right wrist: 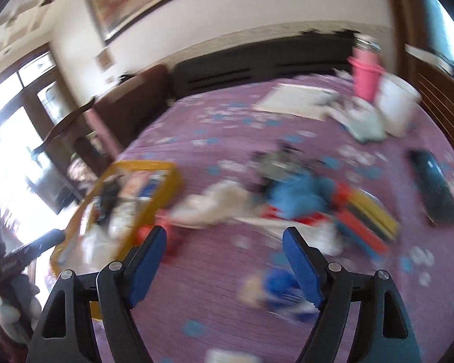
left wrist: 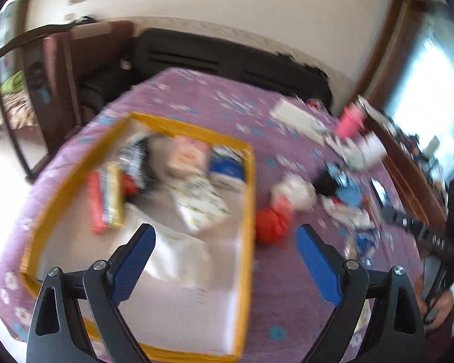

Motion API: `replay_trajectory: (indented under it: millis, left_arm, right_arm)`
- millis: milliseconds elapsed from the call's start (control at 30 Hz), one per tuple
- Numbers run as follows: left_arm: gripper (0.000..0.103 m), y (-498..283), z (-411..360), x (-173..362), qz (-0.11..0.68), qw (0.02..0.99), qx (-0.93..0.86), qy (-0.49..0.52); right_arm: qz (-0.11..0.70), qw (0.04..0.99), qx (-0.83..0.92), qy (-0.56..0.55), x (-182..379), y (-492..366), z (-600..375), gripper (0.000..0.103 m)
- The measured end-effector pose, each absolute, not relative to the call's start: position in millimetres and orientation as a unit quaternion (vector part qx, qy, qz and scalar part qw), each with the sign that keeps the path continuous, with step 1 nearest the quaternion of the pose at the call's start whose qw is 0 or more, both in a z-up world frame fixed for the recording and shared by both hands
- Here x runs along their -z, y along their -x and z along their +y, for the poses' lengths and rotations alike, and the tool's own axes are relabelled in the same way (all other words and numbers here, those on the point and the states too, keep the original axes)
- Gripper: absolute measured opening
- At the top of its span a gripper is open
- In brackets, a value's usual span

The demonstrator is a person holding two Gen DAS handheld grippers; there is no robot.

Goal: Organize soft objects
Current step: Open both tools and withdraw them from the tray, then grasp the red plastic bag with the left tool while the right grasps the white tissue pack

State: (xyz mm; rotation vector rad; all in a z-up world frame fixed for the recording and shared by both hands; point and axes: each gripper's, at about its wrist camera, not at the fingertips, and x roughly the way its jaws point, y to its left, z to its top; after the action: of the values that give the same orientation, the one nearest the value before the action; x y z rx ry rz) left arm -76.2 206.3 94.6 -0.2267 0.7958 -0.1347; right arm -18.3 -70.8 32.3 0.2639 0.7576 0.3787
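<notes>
A yellow-rimmed box (left wrist: 248, 181) lies on the purple bedspread and holds several soft items, among them a patterned white pouch (left wrist: 201, 204) and white cloth (left wrist: 178, 257). My left gripper (left wrist: 225, 242) hovers open over the box's near right edge, nothing between its blue pads. Right of the box lie a red ball of fabric (left wrist: 271, 222) and a white plush (left wrist: 296, 192). In the right wrist view my right gripper (right wrist: 224, 243) is open and empty above the bed, with the white plush (right wrist: 224, 201), a blue soft item (right wrist: 296, 195) and a small blue piece (right wrist: 277, 287) before it. The box (right wrist: 163, 193) sits left.
A pink cup (right wrist: 364, 75), a white tub (right wrist: 396, 106) and a flat white box (right wrist: 293, 98) stand at the far side of the bed. A dark case (right wrist: 435, 190) lies right. A black headboard (left wrist: 227, 57) and wooden furniture (left wrist: 408, 163) border the bed. Both views are blurred.
</notes>
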Motion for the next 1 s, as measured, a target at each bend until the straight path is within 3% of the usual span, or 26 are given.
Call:
replay_trajectory:
  millis: [433, 867, 967, 1000]
  left_arm:
    - [0.093, 30, 89, -55, 0.421, 0.894, 0.151, -0.018]
    - [0.093, -29, 61, -9, 0.509, 0.849, 0.084, -0.115]
    - [0.082, -15, 57, -6, 0.536, 0.829, 0.131, -0.095]
    - [0.070, -7, 57, -8, 0.540, 0.823, 0.150, -0.091]
  right_arm:
    - [0.394, 0.881, -0.163, -0.203, 35, 25, -139, 0.083]
    - [0.400, 0.863, -0.198, -0.236, 53, 21, -148, 0.085]
    - [0.406, 0.858, -0.202, -0.241, 56, 20, -148, 0.085]
    - [0.407, 0.857, -0.203, -0.242, 56, 20, -148, 0.085]
